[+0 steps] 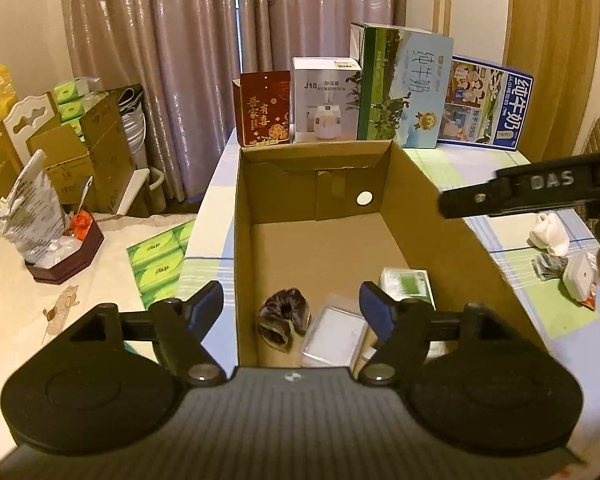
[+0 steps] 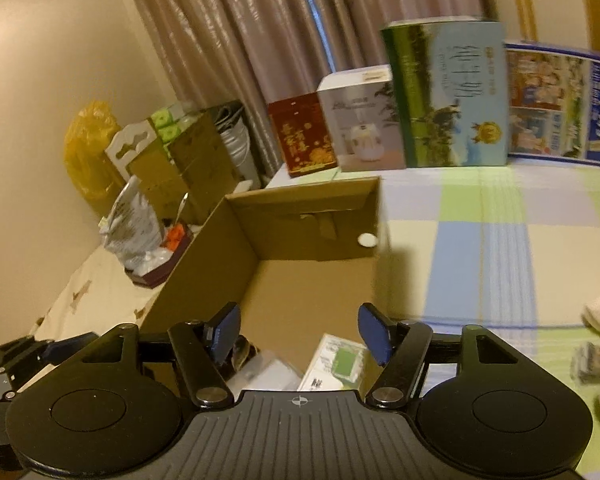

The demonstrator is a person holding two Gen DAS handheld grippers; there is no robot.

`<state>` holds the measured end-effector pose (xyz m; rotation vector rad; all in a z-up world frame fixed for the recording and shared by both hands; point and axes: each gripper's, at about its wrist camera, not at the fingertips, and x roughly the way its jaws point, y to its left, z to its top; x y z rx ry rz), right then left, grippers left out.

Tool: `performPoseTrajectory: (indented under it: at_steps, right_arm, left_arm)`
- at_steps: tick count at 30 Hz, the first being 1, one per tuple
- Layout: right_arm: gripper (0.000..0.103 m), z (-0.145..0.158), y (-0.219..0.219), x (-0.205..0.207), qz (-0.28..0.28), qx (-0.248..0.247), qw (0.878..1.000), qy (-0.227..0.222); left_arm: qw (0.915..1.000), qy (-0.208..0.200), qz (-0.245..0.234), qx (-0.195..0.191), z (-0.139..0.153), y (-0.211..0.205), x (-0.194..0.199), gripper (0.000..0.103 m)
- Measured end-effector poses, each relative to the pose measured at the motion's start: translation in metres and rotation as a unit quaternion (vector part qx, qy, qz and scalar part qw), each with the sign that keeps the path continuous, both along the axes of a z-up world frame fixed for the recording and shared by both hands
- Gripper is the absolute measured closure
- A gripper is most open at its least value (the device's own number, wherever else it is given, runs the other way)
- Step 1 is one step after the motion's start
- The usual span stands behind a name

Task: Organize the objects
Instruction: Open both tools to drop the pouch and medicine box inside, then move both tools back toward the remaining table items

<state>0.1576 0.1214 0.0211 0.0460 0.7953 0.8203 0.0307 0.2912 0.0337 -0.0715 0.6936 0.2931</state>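
the left claw (image 1: pixel 291 307) hung spread wide over the near end of the open cardboard box (image 1: pixel 428 208), nothing between its blue pads (image 1: pixel 374 312). just below and between those pads, on the box floor, lay a dark crumpled item (image 1: pixel 284 316), a flat clear-wrapped white packet (image 1: pixel 332 334) beside it, and a green-and-white packet (image 1: pixel 408 284) close against the right pad, toward the box's right wall. none of them touched the claw as far as the view showed

the right claw (image 2: pixel 298 330) was spread too and empty, poised above the same near end of the box (image 2: pixel 316 216) from the right side; the green-and-white packet (image 2: pixel 342 362) sat just beneath it, nearer its right pad, and the dark item (image 2: pixel 244 350) peeked out beside its left pad. this view was blurred

to the right of the box, on the checked surface (image 1: pixel 556 316), lay a white crumpled thing (image 1: pixel 548 234), a small printed packet (image 1: pixel 550 266) and a white packet with a red corner (image 1: pixel 580 280), all well apart from the left claw. the rest of the box floor was bare, with a round hole (image 1: pixel 365 199) in its far wall

beyond the box stood a row of cartons: a red box (image 1: pixel 265 108), a white humidifier box (image 1: pixel 326 100), a tall green-and-blue milk carton (image 1: pixel 402 88) and a blue milk carton (image 1: pixel 484 104). curtains (image 1: pixel 172 48) hung behind them
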Motion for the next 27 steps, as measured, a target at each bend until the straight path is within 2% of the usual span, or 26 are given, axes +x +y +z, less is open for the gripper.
performPoseTrajectory:
  at_steps: [12, 18, 27]
  right_arm:
    - [0.024, 0.004, -0.087, -0.059, -0.039, -0.015, 0.999, -0.004]
    - [0.015, 0.006, -0.123, -0.081, -0.054, -0.024, 0.998, -0.008]
    - [0.005, 0.009, -0.167, -0.1, -0.08, -0.033, 0.996, -0.018]
  left_arm:
    - [0.9996, -0.006, 0.01, -0.024, 0.008, -0.047, -0.047, 0.013]
    - [0.9996, -0.007, 0.016, -0.023, 0.011, -0.071, -0.065, 0.003]
    - [0.9995, -0.01, 0.007, -0.029, 0.018, -0.101, -0.073, 0.001]
